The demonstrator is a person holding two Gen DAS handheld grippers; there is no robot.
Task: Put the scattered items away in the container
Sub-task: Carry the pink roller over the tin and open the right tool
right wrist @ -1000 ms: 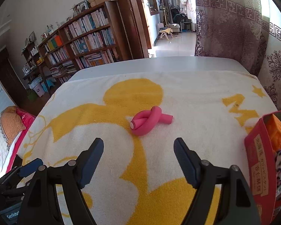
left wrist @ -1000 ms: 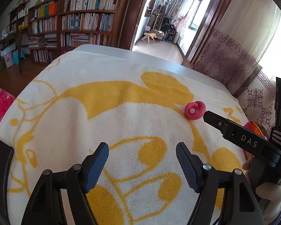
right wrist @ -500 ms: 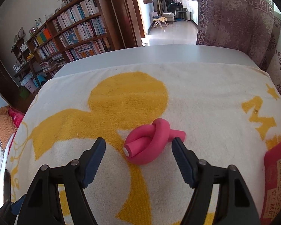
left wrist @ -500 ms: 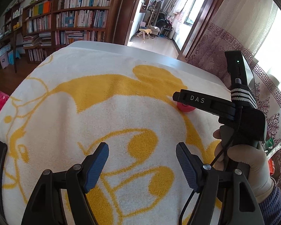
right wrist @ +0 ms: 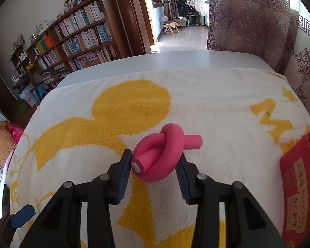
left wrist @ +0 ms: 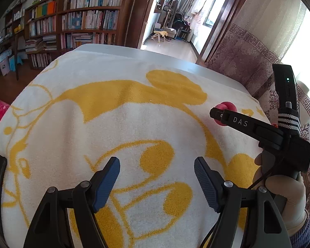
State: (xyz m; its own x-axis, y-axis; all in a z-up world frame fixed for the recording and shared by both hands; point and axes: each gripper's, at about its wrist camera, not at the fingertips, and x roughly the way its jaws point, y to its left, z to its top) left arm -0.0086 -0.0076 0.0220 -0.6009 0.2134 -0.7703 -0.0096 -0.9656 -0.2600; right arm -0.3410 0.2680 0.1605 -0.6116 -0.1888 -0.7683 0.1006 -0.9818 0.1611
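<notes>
The only writing I can really read is "DAS", in pale letters along the side of the right gripper (left wrist: pixel 227 116) as the left camera catches it. The red box (right wrist: pixel 299 188) at the right edge of the towel (right wrist: pixel 206 103) has a cream label with Chinese or Japanese characters, too skewed for me to spell out.

Compared with half a second ago, the right gripper (right wrist: pixel 155 165) has closed in on the pink foam curler (right wrist: pixel 165 150), the knotted one: its fingers stood clear of the knot then, and now each pad presses against a side of it, so the claw is narrow and holding the curler. The curler lies on the white and yellow cartoon towel, near the middle of the table and left of the red box. From the left view only a bit of pink (left wrist: pixel 226 107) shows behind the right gripper's tip.

The left gripper (left wrist: pixel 157 177) hangs wide over bare towel, gripping nothing, same as before. Bookshelves (left wrist: pixel 76 20) fill the far wall.
</notes>
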